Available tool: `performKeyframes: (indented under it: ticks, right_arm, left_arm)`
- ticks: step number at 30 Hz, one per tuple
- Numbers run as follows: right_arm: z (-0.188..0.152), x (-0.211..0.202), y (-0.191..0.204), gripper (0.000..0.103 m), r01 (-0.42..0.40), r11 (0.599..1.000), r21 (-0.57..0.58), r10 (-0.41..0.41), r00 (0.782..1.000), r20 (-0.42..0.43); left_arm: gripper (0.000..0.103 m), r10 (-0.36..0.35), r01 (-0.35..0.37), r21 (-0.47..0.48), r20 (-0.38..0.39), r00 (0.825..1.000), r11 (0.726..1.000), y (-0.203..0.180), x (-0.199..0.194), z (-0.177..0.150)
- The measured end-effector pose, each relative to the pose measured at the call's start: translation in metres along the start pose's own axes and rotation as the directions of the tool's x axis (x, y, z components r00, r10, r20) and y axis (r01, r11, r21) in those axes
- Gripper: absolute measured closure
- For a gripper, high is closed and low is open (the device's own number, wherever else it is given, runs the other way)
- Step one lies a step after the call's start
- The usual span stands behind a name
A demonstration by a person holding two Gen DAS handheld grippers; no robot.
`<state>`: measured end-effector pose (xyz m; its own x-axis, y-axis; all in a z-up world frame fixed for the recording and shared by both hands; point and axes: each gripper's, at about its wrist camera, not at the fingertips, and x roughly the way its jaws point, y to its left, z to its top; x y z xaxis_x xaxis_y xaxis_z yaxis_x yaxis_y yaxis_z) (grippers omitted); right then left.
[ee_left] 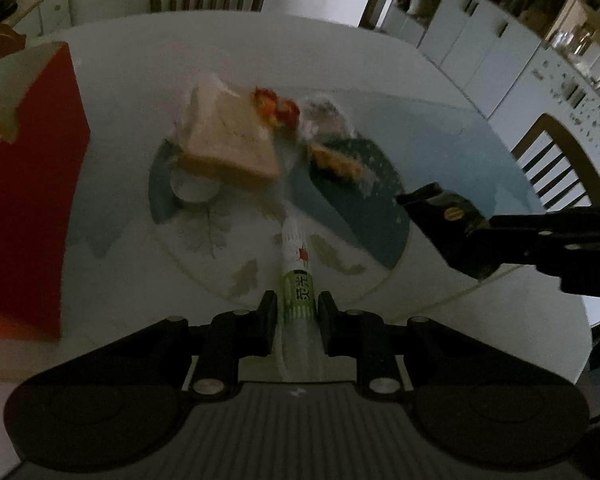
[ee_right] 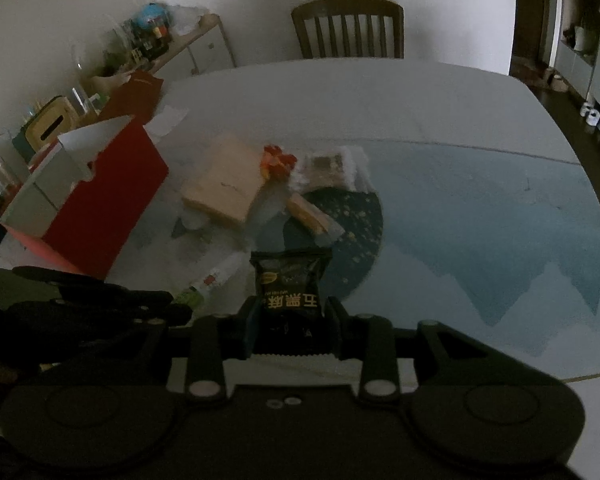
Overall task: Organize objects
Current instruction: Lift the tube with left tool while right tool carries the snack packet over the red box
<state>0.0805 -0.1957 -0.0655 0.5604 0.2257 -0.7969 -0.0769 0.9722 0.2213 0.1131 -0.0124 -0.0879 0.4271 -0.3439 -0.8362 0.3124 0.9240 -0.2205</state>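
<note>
two grippers grip: left gripper (ee_left: 297,312) a "灵芝" tube (ee_left: 299,276), right gripper (ee_right: 291,322) a black packet (ee_right: 290,280).

I see a pale round table (ee_right: 340,92) – on it a red box (ee_right: 100,216), a tan packet (ee_right: 224,184) and wrapped snacks (ee_right: 312,210).

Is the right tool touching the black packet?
Touching. The right wrist view shows the right tool with both fingers pressed against the black packet's sides, no gap visible.
</note>
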Motion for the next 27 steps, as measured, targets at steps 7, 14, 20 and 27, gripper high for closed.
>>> performKeyframes:
  ticks: [7, 14, 20, 27]
  right_arm:
    - [0.015, -0.006, 0.026, 0.069, 0.016, 1.0, 0.017, -0.016, 0.999, 0.039]
    - [0.033, -0.007, 0.058, 0.069, 0.036, 0.999, 0.034, -0.038, 0.996, 0.078]
    - [0.04, -0.005, 0.08, 0.069, 0.068, 0.996, 0.051, -0.073, 0.992, 0.104]
    - [0.036, -0.007, 0.084, 0.069, 0.099, 0.991, 0.084, -0.108, 0.988, 0.109]
  left_arm:
    - [0.083, -0.052, 0.052, -0.005, 0.059, 0.997, 0.999, 0.025, -0.029, 0.011]
    - [0.091, -0.102, 0.101, 0.021, 0.097, 0.99, 0.995, 0.05, -0.054, 0.027]
    - [0.102, -0.144, 0.139, 0.058, 0.092, 0.985, 0.989, 0.069, -0.063, 0.035]
    - [0.102, -0.192, 0.188, 0.127, 0.016, 0.981, 0.974, 0.074, -0.058, 0.034]
